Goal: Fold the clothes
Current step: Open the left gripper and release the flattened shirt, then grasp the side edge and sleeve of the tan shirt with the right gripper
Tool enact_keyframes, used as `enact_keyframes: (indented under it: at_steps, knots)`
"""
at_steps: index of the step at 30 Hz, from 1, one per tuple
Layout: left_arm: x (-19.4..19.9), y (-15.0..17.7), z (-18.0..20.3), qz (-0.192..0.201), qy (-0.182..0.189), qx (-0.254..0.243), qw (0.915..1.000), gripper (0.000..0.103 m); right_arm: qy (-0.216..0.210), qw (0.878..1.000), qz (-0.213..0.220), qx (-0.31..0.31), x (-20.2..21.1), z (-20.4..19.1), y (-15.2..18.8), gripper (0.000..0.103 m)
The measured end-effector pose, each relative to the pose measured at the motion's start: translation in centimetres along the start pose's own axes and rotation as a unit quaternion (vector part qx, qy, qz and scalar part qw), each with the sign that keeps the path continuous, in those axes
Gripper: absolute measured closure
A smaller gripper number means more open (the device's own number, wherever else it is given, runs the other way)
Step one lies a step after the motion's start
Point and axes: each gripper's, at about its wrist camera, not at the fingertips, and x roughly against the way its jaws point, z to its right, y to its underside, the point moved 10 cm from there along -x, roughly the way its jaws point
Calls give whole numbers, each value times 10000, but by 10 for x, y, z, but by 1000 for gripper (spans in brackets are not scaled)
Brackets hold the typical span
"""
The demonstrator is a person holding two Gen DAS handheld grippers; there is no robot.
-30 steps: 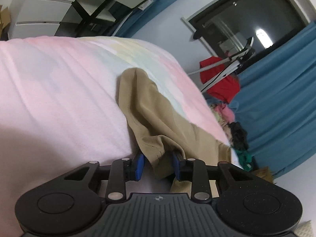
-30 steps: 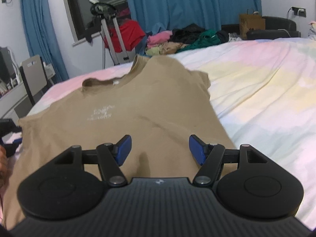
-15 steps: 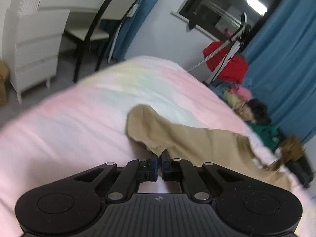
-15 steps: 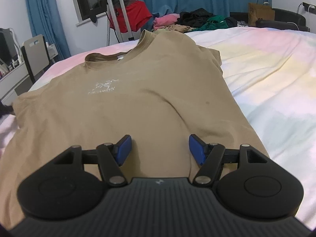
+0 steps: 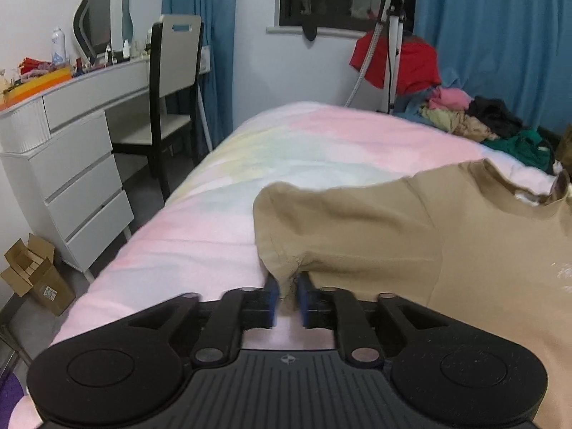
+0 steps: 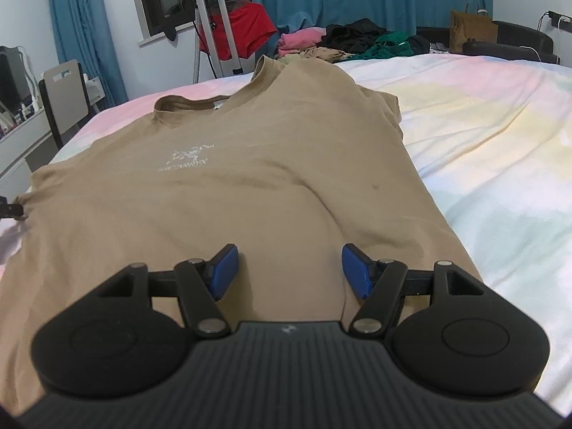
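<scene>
T-shirt (image 6: 257, 186) flat on bed (image 6: 500, 136), collar at 12 o'clock; left claw (image 5: 285, 295) opening around sleeve (image 5: 282, 271); right claw (image 6: 289, 268) wide, empty.

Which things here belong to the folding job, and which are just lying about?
In the job:
tan T-shirt spread on the bed
left gripper, jaws opening, sleeve seam between them
right gripper, open over the hem

Lying about:
clothes pile
red garment
chair
dresser
cardboard box
</scene>
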Motion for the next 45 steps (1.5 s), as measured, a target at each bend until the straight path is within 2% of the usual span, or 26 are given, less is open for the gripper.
enact_keyframes:
  at_steps: [3,5,8,11,14,15,16,17,18,21,23,30,35,38,41,45]
  knots:
    - [18,-5,-1,157,6,71,9999,54,17,9998,185,4,8,1,-8,37]
    - [34,-5,2,224,47,86,9997,47,36,9995,322,37,15,0,-14,37]
    - [65,-7,13,363,82,111,9992,30,55,9985,532,84,28,-1,-23,37]
    - [102,-1,31,492,386,208,9978,25,59,9972,738,140,42,-1,-31,36]
    - [139,7,54,585,535,196,9967,19,60,9953,949,203,58,-1,-40,36]
    - [152,12,63,641,575,187,9961,15,60,9945,1019,224,63,-1,-43,24]
    - [162,16,69,695,607,194,9955,13,47,9940,1065,244,67,-2,-44,8]
    - [172,21,75,750,655,224,9948,8,33,9935,1107,265,71,-2,-45,0]
    - [180,25,81,798,716,236,9940,6,19,9930,1149,285,76,-2,-45,0]
    - [198,36,97,909,825,129,9924,4,-91,9926,1178,275,85,-4,-44,0]
    - [203,43,107,938,760,-57,9927,4,-112,9923,1219,197,90,-2,-44,0]
    - [201,51,112,953,558,-195,9937,0,-295,9900,1360,-221,97,7,-48,0]
    - [194,56,109,811,624,-95,9947,0,-454,9865,1337,-835,78,32,-62,0]
    - [191,60,115,800,701,-119,9943,0,-462,9815,1272,-1355,47,62,-84,0]
    - [186,64,124,754,833,-119,9936,0,-553,9706,1146,-2041,9,102,-103,1]
    - [175,62,145,774,1007,-367,9912,0,-689,9362,1329,-3179,-31,161,-118,6]
